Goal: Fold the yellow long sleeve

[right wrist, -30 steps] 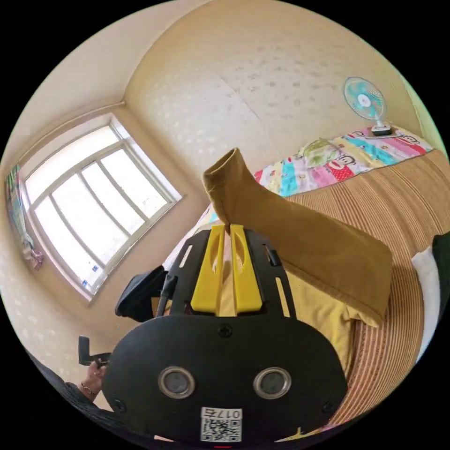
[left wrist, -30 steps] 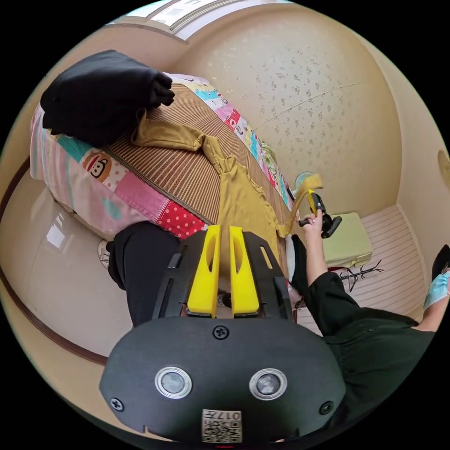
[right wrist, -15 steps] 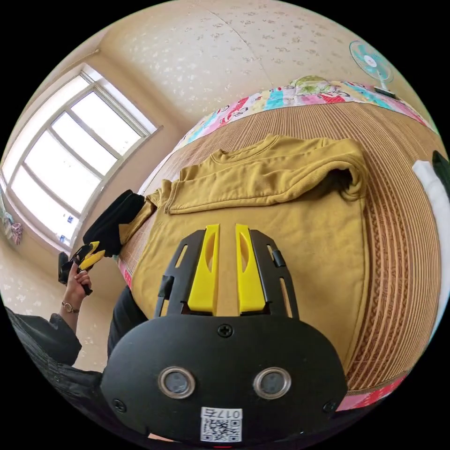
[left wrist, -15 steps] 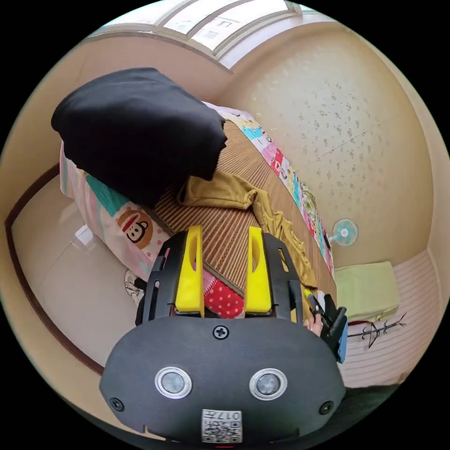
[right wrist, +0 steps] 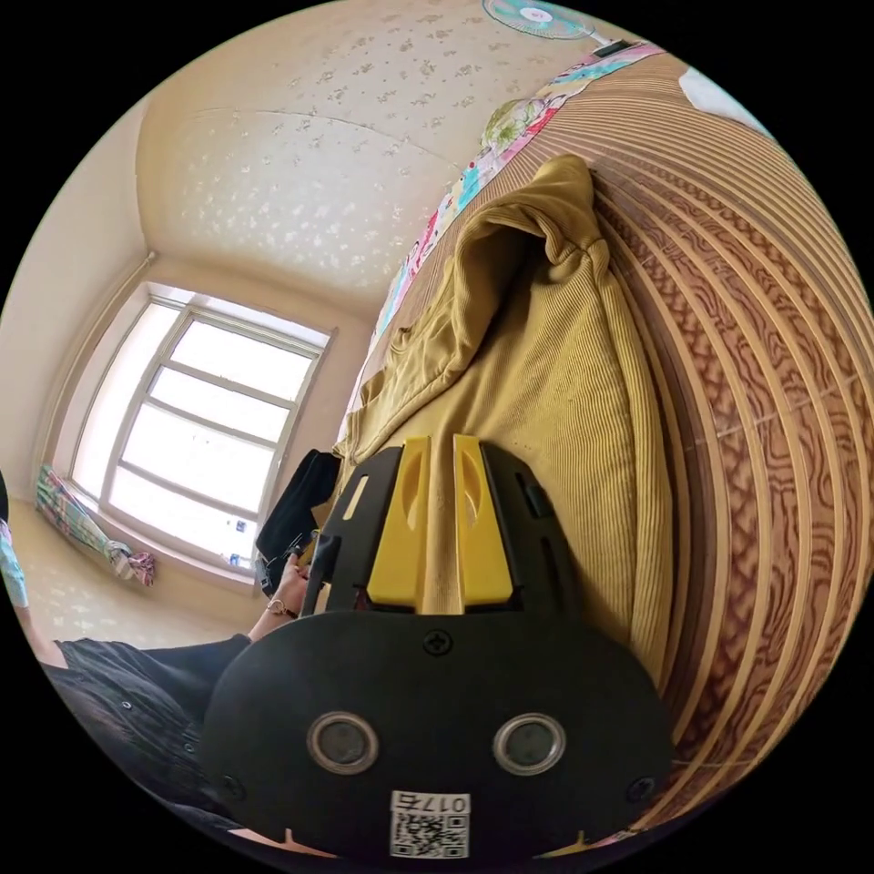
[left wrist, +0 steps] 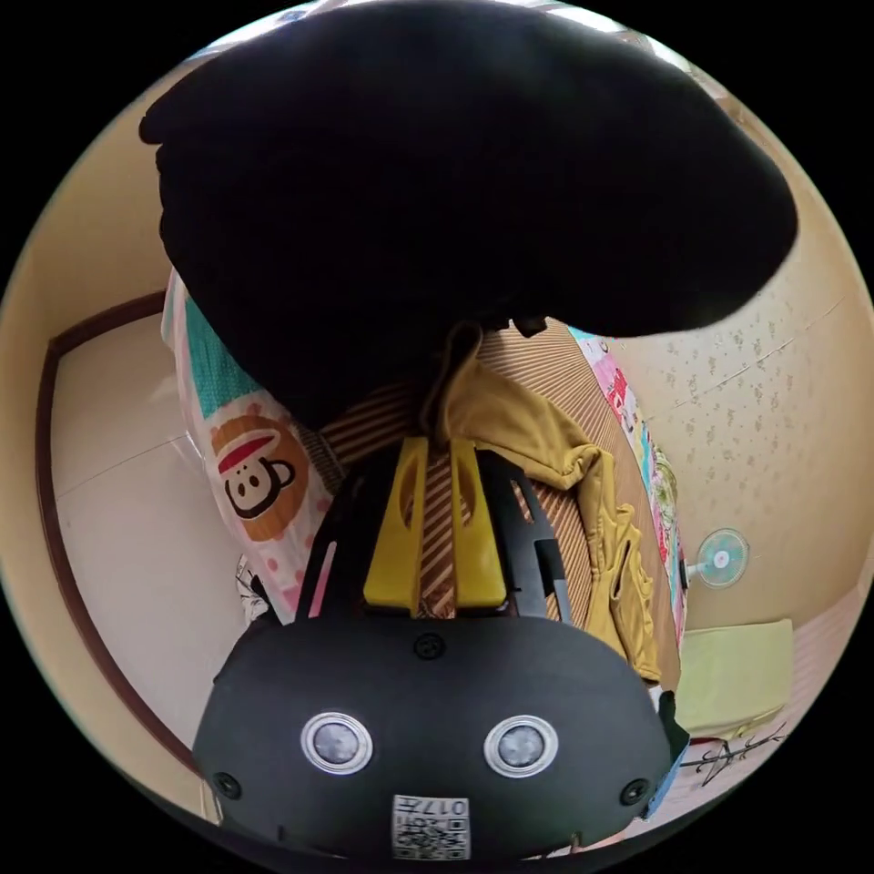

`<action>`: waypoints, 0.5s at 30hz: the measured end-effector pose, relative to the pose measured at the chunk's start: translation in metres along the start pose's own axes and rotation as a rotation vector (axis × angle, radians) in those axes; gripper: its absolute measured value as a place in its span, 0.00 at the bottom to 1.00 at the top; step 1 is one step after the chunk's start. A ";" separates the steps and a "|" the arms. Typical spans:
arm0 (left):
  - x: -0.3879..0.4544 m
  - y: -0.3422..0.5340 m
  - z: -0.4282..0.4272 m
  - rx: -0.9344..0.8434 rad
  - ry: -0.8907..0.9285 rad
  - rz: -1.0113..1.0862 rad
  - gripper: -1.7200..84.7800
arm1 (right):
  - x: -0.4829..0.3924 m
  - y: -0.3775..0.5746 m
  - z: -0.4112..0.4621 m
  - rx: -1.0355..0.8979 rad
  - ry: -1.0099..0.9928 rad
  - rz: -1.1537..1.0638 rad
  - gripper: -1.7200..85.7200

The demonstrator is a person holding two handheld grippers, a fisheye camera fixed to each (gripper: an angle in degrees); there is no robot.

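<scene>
Where the yellow long sleeve lies spread on the striped bamboo mat, the right gripper hangs just above the shirt's body with its two yellow jaws a narrow gap apart and nothing between them; yellow ribbed cloth shows through the gap. One sleeve is folded across the chest, its bend bunched up near the mat's far edge, where the patchwork sheet peeks out beside the wall. In the right gripper view a person's hand is seen by the mat's window-side edge, next to a black garment. In the left gripper view the left gripper sits low over the mat at that same edge, its jaws slightly parted with only the mat's stripes visible between them; the tips reach the cuff end of the shirt's other sleeve, but I cannot tell whether they touch it. The black garment looms right above that cuff and covers its end. The rest of the shirt trails away along the mat toward a small fan standing at the far end by the wall. The cartoon-printed sheet hangs over the bed's side above the pale floor.
</scene>
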State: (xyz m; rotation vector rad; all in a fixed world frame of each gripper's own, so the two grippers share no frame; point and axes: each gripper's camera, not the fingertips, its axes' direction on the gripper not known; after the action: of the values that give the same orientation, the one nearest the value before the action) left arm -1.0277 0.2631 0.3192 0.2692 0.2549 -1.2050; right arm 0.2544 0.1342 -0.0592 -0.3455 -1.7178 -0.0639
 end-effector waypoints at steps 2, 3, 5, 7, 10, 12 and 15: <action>0.003 0.003 -0.013 0.005 0.064 -0.020 0.07 | 0.001 -0.002 0.000 -0.003 0.009 -0.004 0.05; 0.014 0.007 -0.029 0.030 0.139 -0.005 0.07 | 0.001 -0.003 0.000 -0.004 0.007 -0.010 0.05; 0.047 0.014 -0.062 0.105 0.248 0.075 0.06 | 0.003 -0.005 -0.001 -0.009 -0.007 -0.017 0.05; 0.094 0.020 -0.093 0.185 0.309 0.204 0.06 | 0.004 -0.006 0.000 -0.013 -0.022 -0.030 0.05; 0.182 0.029 -0.115 0.202 0.481 0.428 0.07 | 0.007 -0.010 0.003 -0.024 -0.017 -0.024 0.05; 0.259 0.050 -0.108 0.121 0.628 0.627 0.07 | 0.008 -0.012 0.004 -0.022 -0.022 -0.023 0.05; 0.350 0.105 -0.081 -0.036 0.714 0.849 0.07 | 0.010 -0.014 0.006 -0.023 -0.029 -0.020 0.06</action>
State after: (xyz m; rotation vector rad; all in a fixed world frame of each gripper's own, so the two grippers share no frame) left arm -0.8154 0.0168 0.1334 0.6936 0.6975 -0.2269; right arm 0.2434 0.1248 -0.0489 -0.3478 -1.7506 -0.0939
